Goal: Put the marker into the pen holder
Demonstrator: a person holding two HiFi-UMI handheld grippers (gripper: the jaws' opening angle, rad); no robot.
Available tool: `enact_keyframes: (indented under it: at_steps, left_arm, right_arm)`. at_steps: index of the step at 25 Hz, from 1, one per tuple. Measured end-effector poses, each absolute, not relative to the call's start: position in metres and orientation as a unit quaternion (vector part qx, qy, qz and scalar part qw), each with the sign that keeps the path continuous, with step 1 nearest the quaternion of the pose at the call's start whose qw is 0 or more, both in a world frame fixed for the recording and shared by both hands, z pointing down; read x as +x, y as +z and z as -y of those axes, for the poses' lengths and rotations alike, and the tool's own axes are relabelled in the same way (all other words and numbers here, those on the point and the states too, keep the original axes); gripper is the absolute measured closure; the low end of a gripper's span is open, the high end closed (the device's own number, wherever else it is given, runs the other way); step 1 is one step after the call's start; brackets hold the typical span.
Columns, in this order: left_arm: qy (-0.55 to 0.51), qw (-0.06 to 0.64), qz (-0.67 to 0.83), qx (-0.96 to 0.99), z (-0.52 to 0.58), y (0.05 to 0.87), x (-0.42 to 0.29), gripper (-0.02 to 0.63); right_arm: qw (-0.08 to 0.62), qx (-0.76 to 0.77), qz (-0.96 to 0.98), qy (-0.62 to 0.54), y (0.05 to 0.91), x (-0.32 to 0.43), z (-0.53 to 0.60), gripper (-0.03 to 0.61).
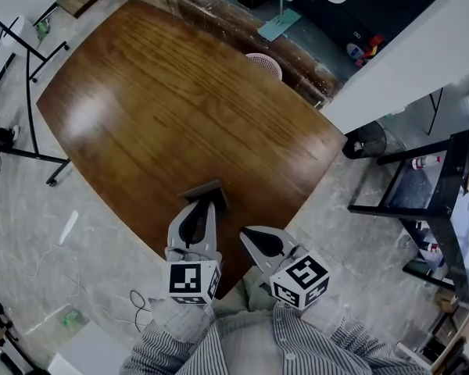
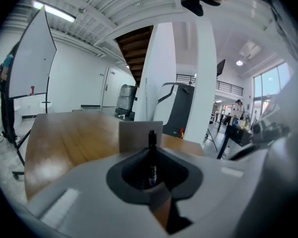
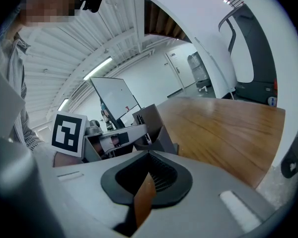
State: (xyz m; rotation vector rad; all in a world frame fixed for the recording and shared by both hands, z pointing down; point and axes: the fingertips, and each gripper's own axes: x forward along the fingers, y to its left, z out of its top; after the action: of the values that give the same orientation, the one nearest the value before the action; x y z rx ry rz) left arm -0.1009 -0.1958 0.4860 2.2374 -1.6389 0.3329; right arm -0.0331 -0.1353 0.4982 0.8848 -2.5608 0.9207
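My left fingers [image 2: 84, 187] are clamped on the slim black marker [image 2: 152, 155], held upright just before the grey box-shaped pen holder [image 2: 133, 134] on the brown wooden bench [image 1: 180, 92], while my right fingers [image 3: 218, 185] are pressed together, empty.

An open office-like workspace: whiteboard [image 2: 32, 58] on a stand, large wooden table [image 1: 180, 108], strip-lit ribbed ceiling [image 2: 104, 9].

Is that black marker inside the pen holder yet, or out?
Out: the marker stands upright, clamped in the left claw, with the grey pen holder just beyond it.
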Motion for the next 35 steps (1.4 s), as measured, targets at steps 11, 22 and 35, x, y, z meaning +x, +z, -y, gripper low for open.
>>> enact_keyframes:
  at_steps: [11, 22, 35]
  left_arm:
    - [0.189, 0.143, 0.567, 0.788, 0.195, 0.492, -0.093, 0.574]
    - [0.265, 0.101, 0.542, 0.791, 0.193, 0.501, -0.085, 0.572]
    - [0.307, 0.079, 0.515, 0.796, 0.19, 0.506, -0.078, 0.561]
  right_arm:
    - [0.136, 0.305, 0.885, 0.324, 0.5, -0.028, 0.129, 0.578]
    - [0.135, 0.302, 0.886, 0.324, 0.5, -0.026, 0.127, 0.578]
    - [0.128, 0.302, 0.886, 0.327, 0.497, -0.024, 0.124, 0.578]
